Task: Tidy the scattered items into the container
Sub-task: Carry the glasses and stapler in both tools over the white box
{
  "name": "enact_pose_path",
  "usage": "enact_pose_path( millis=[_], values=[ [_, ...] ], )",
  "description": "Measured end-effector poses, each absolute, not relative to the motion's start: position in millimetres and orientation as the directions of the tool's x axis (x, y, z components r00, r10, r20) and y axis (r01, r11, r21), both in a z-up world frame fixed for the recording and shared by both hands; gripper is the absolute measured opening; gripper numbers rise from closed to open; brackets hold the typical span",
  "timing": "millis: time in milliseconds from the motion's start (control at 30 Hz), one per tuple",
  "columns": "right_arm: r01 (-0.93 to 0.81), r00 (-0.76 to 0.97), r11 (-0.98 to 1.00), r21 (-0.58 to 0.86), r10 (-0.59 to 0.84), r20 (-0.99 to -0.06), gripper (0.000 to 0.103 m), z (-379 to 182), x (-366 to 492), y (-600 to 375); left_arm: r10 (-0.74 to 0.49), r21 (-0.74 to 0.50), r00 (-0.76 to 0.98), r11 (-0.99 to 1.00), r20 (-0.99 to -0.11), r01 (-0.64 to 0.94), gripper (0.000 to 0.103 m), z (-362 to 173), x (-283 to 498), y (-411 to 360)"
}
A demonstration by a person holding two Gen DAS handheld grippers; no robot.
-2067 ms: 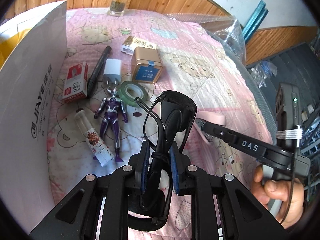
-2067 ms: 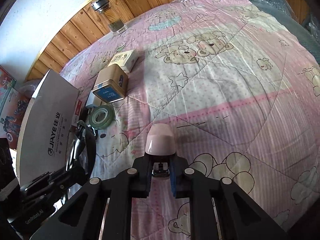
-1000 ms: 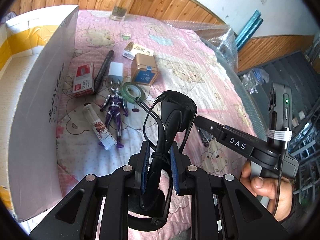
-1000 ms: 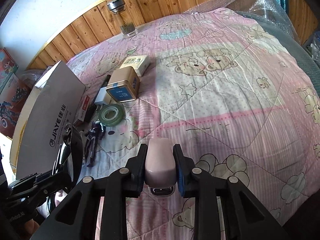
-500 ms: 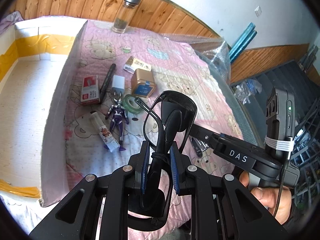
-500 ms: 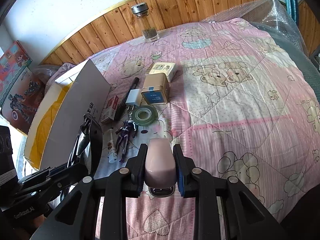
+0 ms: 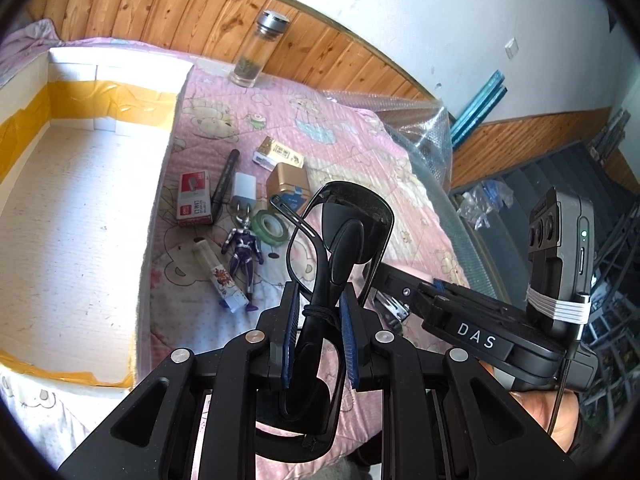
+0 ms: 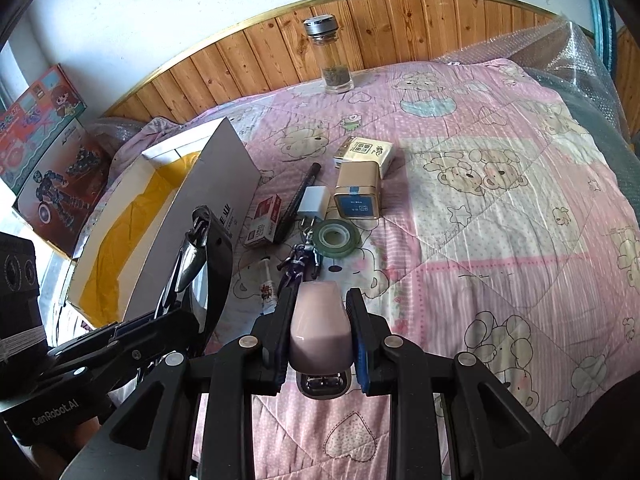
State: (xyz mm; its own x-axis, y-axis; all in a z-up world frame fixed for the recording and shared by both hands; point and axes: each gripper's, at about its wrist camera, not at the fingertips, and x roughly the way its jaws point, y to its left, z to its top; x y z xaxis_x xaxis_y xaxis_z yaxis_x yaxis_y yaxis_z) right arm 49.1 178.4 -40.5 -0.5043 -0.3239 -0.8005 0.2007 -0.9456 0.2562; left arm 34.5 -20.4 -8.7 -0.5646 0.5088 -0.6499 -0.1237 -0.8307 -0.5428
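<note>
My left gripper (image 7: 318, 312) is shut on folded black glasses (image 7: 340, 236) and holds them high above the pink quilt, right of the open white box (image 7: 72, 216). My right gripper (image 8: 320, 324) is shut on a pink stapler (image 8: 320, 328), also lifted above the quilt; it shows at the right in the left wrist view (image 7: 400, 288). On the quilt lie a purple figure (image 7: 244, 248), green tape roll (image 7: 270, 226), white tube (image 7: 220, 278), red staple box (image 7: 195, 198), black pen (image 7: 225, 180), white charger (image 7: 244, 188), gold tin (image 7: 288, 188) and tissue pack (image 7: 278, 154).
A glass bottle (image 7: 260, 48) stands at the back by the wooden wall panel. The box (image 8: 188, 216) stands at the quilt's left with yellow tape inside. Bubble wrap (image 8: 560, 52) covers the quilt's right edge. A toy carton (image 8: 44, 152) stands beyond the box.
Both grippers have risen with their loads, so the views pull back. The box interior has come into view at the left. The items on the quilt have not moved.
</note>
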Motion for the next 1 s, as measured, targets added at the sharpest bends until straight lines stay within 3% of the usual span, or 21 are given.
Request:
enact_pose_path(
  millis=[1000],
  values=[
    [0.376, -0.508, -0.897, 0.233, -0.410, -0.757, 0.027, 4, 65, 108, 0.505, -0.616, -0.660, -0.783, -0.555, -0.081, 0.020, 19, 56, -81]
  ],
)
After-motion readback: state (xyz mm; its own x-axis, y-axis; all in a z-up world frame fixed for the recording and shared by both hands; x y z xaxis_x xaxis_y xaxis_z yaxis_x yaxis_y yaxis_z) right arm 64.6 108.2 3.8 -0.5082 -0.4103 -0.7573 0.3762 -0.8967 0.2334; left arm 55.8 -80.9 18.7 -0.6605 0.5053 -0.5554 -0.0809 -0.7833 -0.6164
